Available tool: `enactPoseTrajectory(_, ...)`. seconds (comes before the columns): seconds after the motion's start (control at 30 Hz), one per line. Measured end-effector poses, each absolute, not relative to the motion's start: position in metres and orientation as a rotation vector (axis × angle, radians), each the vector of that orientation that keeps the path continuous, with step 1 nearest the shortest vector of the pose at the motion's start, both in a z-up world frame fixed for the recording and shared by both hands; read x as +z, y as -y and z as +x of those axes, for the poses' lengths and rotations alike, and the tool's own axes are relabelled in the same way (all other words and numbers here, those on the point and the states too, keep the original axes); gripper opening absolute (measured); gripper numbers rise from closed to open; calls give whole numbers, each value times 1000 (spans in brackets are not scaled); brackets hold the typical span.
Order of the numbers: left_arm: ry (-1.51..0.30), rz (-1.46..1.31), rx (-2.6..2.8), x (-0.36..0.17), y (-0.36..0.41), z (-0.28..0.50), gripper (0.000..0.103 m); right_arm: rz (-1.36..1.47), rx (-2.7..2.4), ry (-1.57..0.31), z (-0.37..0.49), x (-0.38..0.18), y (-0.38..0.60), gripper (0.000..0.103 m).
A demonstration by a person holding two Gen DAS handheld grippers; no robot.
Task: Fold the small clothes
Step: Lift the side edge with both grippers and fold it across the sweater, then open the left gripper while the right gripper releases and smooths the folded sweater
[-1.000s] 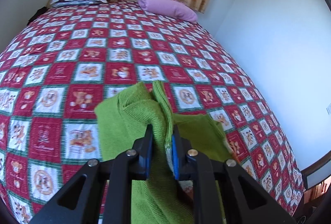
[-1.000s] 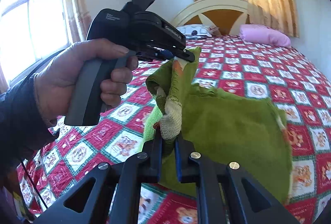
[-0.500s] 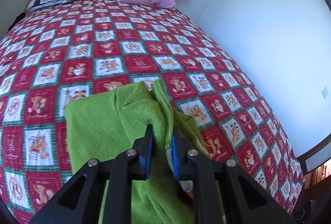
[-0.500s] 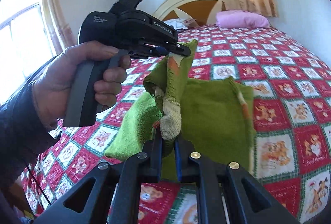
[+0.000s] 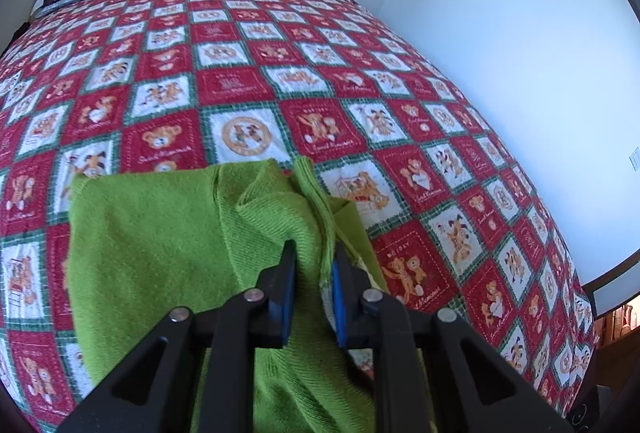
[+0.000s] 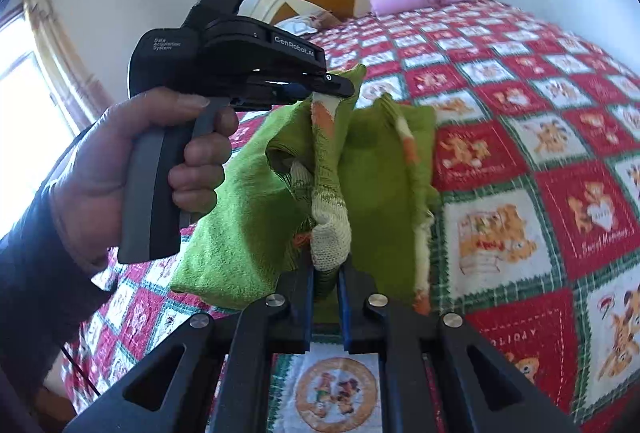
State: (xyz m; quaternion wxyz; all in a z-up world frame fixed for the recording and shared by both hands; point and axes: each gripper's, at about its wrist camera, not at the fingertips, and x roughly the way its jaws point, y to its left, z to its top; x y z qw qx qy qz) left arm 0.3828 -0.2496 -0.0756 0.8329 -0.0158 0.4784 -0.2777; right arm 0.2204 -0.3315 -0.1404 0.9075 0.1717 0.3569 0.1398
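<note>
Folding is mid-carry: your left gripper (image 5: 311, 273) and right gripper (image 6: 325, 279) each pinch an edge of the green sweater (image 5: 160, 233), which hangs partly lifted over the bedspread (image 5: 240, 81), so next you likely lower and lay it flat.

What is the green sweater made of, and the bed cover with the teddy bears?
The green sweater looks like soft knitted wool or acrylic: ribbed stitches show and it drapes limply. The bed cover seems a printed woven cotton, matte, with slightly fuzzy checks; the exact fibre can't be told.
</note>
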Motion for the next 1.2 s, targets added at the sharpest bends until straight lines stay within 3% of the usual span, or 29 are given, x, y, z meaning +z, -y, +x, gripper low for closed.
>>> enactPoseTrajectory(0.17,-1000,28,-584,-83,266,379,18,400,279,-759,220,-148,339,9)
enactPoseTrajectory(0.23,-980,41,-590,-79,268,373,29,429,280,-768,220,-151,343,9)
enactPoseTrajectory(0.3,-961,35,-613,-71,263,363,52,465,284,-777,220,-157,349,9)
enactPoseTrajectory(0.4,-869,57,-629,-53,244,341,70,480,278,-781,218,-161,356,9)
enactPoseTrajectory(0.53,-775,110,-553,-48,194,309,83,517,287,-756,211,-158,363,11)
enactPoseTrajectory(0.6,-736,150,-480,-56,161,290,93,518,266,-720,204,-152,367,31)
enactPoseTrajectory(0.67,-711,171,-416,-66,138,278,95,486,226,-670,198,-139,369,48)
enactPoseTrajectory(0.7,-696,173,-394,-71,126,270,95,469,210,-635,195,-131,371,51)
enactPoseTrajectory(0.87,-701,96,-380,-95,93,237,95,439,258,-638,234,-101,360,51)
enactPoseTrajectory(1.03,-691,122,-416,-109,106,212,102,418,290,-842,310,-123,333,50)
enactPoseTrajectory(1.07,-692,130,-419,-110,108,210,102,389,256,-866,319,-131,331,20)
enactPoseTrajectory(1.1,-698,137,-424,-111,110,211,102,366,209,-866,324,-132,331,15)
enactPoseTrajectory(1.2,-700,134,-433,-110,105,211,103,352,168,-808,318,-126,337,15)
